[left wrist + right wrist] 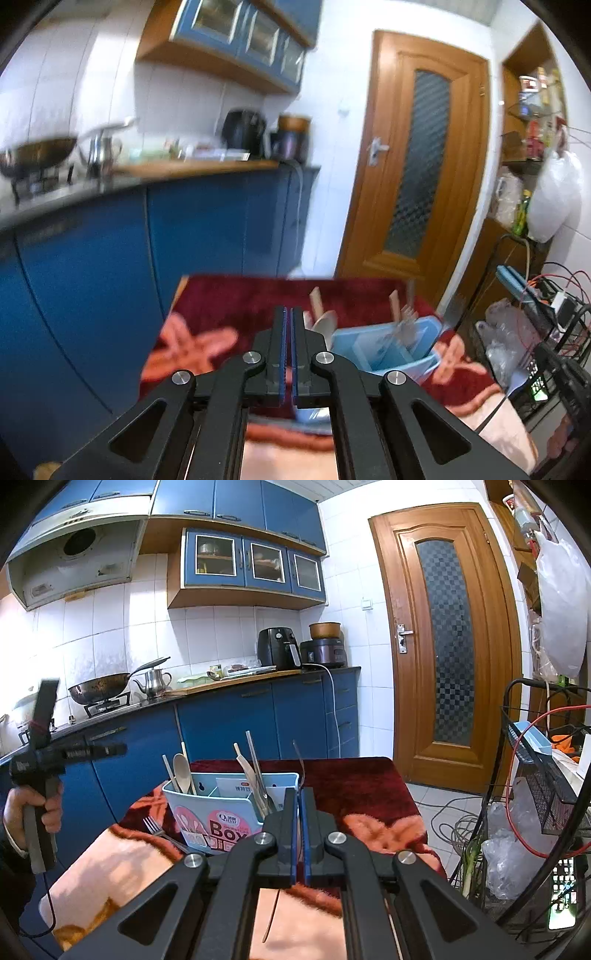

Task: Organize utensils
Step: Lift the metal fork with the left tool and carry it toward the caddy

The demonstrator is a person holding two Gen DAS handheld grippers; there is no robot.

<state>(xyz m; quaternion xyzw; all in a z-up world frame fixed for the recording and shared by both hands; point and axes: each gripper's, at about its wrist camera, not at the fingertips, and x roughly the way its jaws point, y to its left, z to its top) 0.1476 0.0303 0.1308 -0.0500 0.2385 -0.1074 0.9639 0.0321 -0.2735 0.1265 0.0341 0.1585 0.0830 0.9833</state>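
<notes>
A light blue utensil box (214,812) stands on the red blanket-covered table (354,786). It holds a wooden spoon (181,770), chopsticks and other utensils in its compartments. My right gripper (299,794) is shut on a thin dark utensil (300,764), which sticks up above the fingers and hangs below them, just right of the box. A metal fork (159,829) lies on the blanket left of the box. My left gripper (288,314) is shut and empty, raised left of the box (391,347); that view is blurred.
A blue kitchen counter (221,709) with a wok (98,688), kettle and appliances runs behind the table. A wooden door (443,642) is at the right. A wire rack (543,775) with cables and plastic bags stands right of the table.
</notes>
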